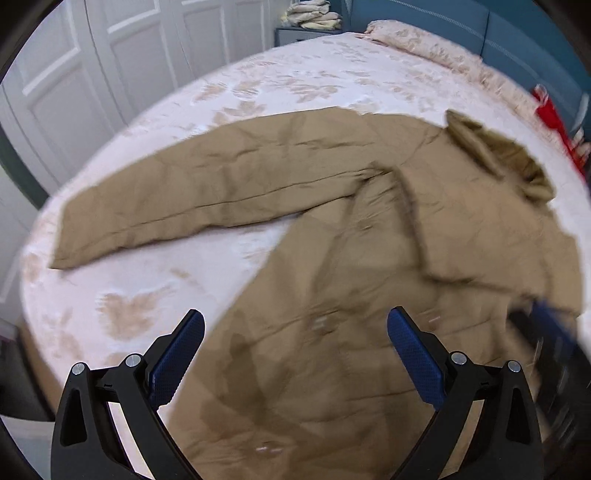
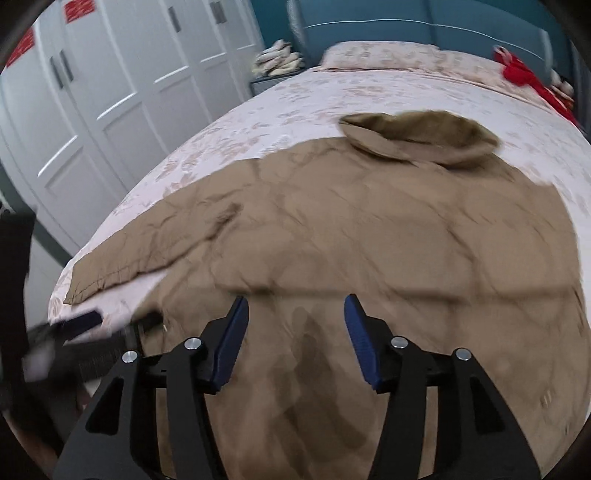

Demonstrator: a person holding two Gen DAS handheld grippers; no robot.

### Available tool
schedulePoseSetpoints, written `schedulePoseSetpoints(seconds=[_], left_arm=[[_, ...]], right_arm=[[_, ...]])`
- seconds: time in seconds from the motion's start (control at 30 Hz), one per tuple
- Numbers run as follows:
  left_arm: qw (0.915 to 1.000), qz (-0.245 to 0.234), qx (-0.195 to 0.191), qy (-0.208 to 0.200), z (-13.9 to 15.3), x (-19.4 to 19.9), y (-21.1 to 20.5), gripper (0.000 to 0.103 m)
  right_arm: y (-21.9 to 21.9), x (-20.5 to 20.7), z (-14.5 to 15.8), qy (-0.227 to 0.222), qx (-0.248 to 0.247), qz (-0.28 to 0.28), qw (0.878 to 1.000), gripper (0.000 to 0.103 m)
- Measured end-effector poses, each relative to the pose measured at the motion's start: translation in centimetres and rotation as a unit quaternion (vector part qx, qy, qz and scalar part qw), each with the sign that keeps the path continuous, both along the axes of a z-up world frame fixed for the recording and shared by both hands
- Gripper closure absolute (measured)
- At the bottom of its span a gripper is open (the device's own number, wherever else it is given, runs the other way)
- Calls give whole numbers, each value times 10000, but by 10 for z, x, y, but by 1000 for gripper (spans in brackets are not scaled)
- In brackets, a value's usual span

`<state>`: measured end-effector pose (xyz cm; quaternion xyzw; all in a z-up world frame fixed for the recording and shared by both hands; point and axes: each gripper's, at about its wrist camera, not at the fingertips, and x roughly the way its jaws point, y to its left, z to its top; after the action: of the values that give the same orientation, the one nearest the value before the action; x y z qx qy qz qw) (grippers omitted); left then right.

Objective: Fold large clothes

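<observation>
White wardrobe doors (image 2: pixel 110 110) on the left, then a floral-sheeted bed (image 1: pixel 295 77) against a teal headboard (image 2: pixel 369 26), something red (image 2: pixel 524 74) at far right. The tan coat (image 2: pixel 369 229) lies spread across the bed, one sleeve (image 1: pixel 207 199) flung left. Left gripper (image 1: pixel 295 350) and right gripper (image 2: pixel 295 332) both hover gaping over it, holding nothing.

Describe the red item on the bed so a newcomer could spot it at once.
Start at the bed with its pale floral cover and follow it to the teal headboard. The red item lies at the bed's far right corner, near the pillow. It is the only bright red thing there, well beyond the tan coat.
</observation>
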<state>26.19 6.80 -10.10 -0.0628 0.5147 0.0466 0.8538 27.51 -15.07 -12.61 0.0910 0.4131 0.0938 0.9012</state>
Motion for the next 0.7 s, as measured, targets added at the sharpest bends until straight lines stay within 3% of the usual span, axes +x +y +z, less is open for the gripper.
schedulePoseSetpoints(seconds=[0.17,0.27,0.37,0.4,0.43,0.47,0.5,0.57,0.6,0.63,0.7], left_arm=[[9961,-300,-834,-13,5,29,-36,6],[9921,-388,-1183,132,-5,47,-58,6],[9876,-338,-1499,310,-17,61,-72,11],[9870,-304,-1541,331,-18,64,-75,18],[9871,-278,-1540,351,-19,66,-76,35],[9873,-280,-1526,355,-20,70,-76,46],[9891,-260,-1408,338,-19,74,-79,51],[9911,-330,-1266,236,-17,77,-79,92],[9915,-434,-1209,189,-15,81,-81,101],[9914,-466,-1210,166,-14,84,-80,101],[9928,-466,-1100,38,-9,87,-77,102]], right_arm=[[-92,-36,-1,181,505,-1074,9928,50],[-157,-46,-9,270,1043,-1829,9772,50],[-214,-48,-19,163,1825,-2444,9522,48],[-233,-45,-25,145,2134,-2638,9406,48],[-247,-41,-29,113,2358,-2751,9320,48],[-258,-35,-33,88,2530,-2853,9244,48],[-267,-29,-38,103,2629,-2956,9184,48],[-280,-17,-47,100,2949,-3064,9050,49],[-281,-10,-49,67,3114,-3066,8994,49],[-285,-3,-55,40,3306,-3081,8921,56],[-291,7,-62,71,3434,-3163,8843,87]])
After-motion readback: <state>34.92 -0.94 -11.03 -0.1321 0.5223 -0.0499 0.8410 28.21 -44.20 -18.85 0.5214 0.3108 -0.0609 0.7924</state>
